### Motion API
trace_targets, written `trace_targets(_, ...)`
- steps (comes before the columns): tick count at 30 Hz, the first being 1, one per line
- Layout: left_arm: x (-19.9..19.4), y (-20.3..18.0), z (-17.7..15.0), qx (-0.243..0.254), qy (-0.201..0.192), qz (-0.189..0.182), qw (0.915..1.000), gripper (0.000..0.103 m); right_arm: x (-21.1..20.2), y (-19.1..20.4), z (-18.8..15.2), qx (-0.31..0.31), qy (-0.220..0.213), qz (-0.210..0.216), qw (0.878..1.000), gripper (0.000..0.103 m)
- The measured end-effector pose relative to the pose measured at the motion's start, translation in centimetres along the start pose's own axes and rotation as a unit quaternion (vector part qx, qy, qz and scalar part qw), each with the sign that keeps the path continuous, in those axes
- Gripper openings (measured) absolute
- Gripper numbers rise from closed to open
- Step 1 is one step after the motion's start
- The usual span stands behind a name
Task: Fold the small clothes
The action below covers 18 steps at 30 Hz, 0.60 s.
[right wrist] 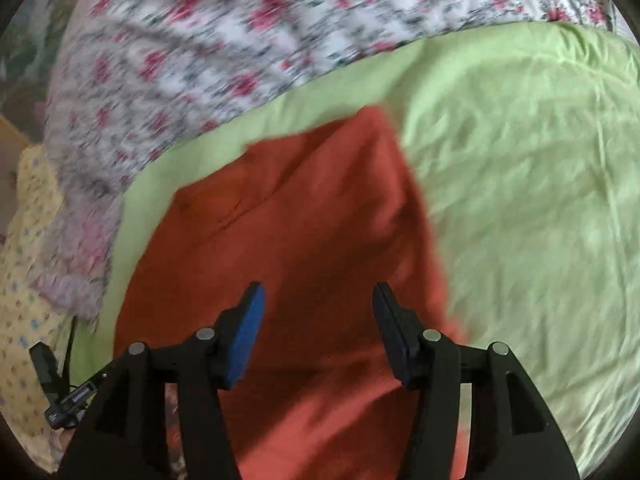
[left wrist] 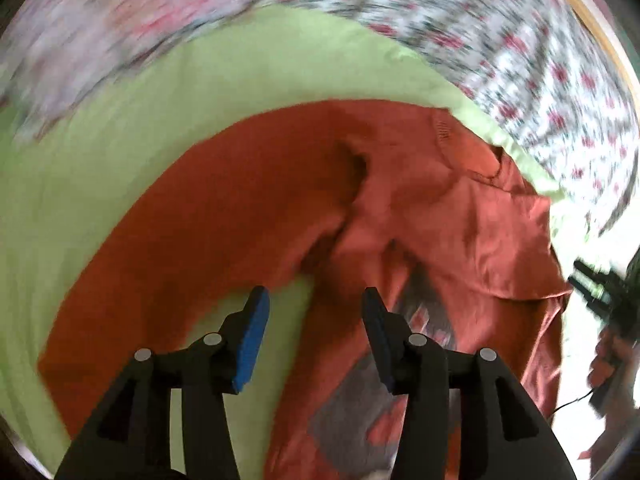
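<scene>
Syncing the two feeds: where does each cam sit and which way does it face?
Left wrist: on the left gripper, angled down at the orange garment; its open fingers show, right gripper at right edge.
Right wrist: on the right gripper, angled down at the garment; open fingers show.
Shared: garment, green sheet, floral cover.

Green sheet (right wrist: 520, 180), floral bedding (right wrist: 240, 40), daylight

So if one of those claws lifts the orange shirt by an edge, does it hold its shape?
Probably not. The shirt lies in soft creases, one part flopped over, so it should droop and drag. It looks thin, likely light. On the green sheet a push would likely bunch it.
</scene>
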<state>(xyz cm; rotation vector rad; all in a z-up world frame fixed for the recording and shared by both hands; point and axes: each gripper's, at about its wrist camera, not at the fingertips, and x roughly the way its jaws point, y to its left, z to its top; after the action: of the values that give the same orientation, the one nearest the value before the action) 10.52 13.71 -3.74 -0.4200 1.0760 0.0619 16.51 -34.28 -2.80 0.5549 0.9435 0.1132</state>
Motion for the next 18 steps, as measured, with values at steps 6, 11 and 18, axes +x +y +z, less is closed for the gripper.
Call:
trace_targets(6,-4.5,6.3,-5.0,-0.074,0.0,0.018,0.9971,0.049,1.4,5.1,-4.7,-0.034,0.047,0.027,0.998,0.057)
trace_targets(11,-8.3,10.8,-8.0,-0.094,-0.009,0.062,0.9936,0.052,3.4,8.8,-6.3,-0.049,0.073,0.034,0.996,0.057)
trace_targets(18,-8.4,16.0,-10.5,-0.132,0.015,0.092,0.9868,0.057,4.3,11.1,-7.3,-0.049,0.091,0.046,0.994,0.057)
